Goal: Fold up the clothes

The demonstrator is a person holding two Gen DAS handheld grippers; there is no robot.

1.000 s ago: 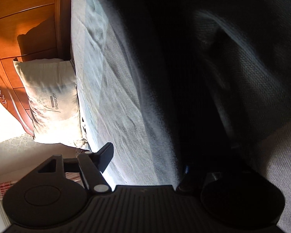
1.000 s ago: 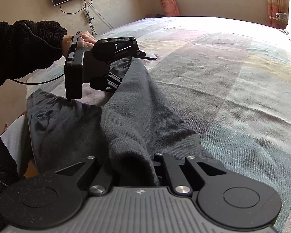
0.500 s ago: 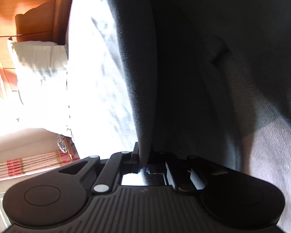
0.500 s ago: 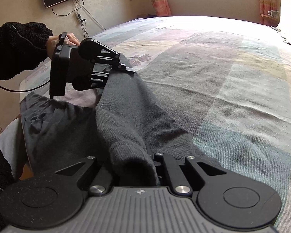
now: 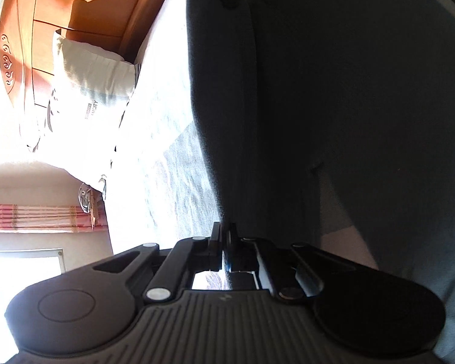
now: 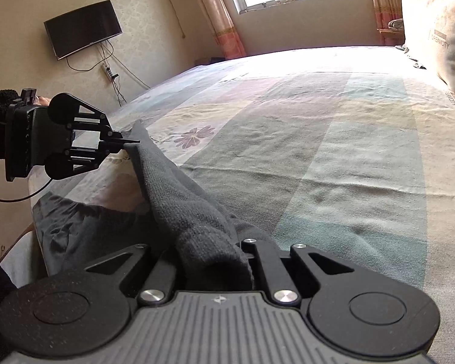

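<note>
Grey knit garment (image 6: 179, 209), draped over near bed (image 6: 333, 151): left gripper (image 6: 130, 145) fingers pinched on one edge, right gripper (image 6: 215, 261) fingers clamped on another; headboard (image 5: 85, 9) visible only from left wrist.

A dark grey knitted garment (image 6: 179, 200) is stretched taut along the near edge of the bed, one end raised off the patchwork sheet and the other bunched close to the lens. Its lower part (image 6: 85, 227) sags in creased folds over the bed's side.
</note>
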